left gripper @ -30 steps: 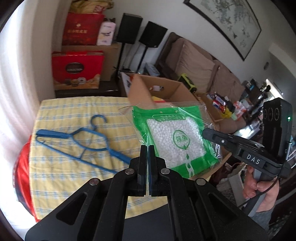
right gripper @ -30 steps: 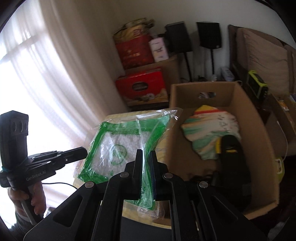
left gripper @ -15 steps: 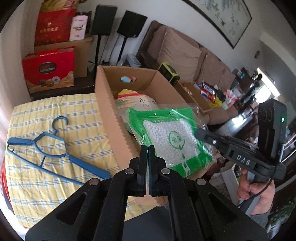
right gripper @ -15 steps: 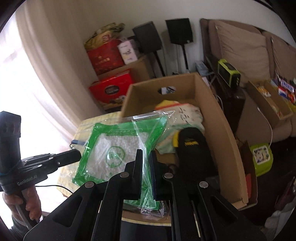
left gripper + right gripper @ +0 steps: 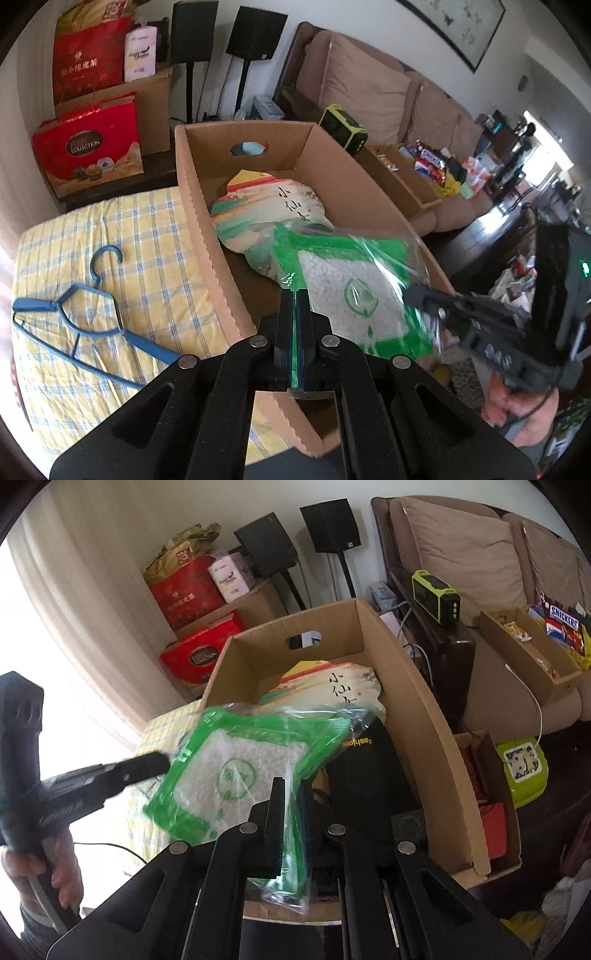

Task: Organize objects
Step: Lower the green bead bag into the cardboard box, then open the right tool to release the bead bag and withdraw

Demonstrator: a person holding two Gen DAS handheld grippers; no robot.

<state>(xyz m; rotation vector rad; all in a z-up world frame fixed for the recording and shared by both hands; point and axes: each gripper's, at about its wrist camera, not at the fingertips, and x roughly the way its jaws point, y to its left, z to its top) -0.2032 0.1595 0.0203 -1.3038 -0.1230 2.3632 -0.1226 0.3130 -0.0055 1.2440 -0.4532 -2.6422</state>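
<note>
A green-edged clear bag of white beads [image 5: 351,291] [image 5: 243,768] hangs over the open cardboard box [image 5: 195,206] [image 5: 436,716]. My left gripper [image 5: 294,295] is shut on the bag's near left edge. My right gripper [image 5: 291,786] is shut on its opposite edge, and its body shows at the right of the left wrist view. Inside the box lie a paper fan with a painted scene [image 5: 266,210] [image 5: 332,686] and a black item with yellow lettering [image 5: 369,775], partly hidden by the bag.
A blue clothes hanger [image 5: 85,317] lies on the yellow checked tablecloth [image 5: 155,258] left of the box. Red gift boxes [image 5: 88,147], speakers [image 5: 255,33] and a brown sofa [image 5: 373,85] stand behind. A smaller snack box [image 5: 532,646] sits on the sofa.
Both grippers have carried the bag rightwards from above the tablecloth to over the box, and slightly lower. The hanger now lies further left in the left wrist view.
</note>
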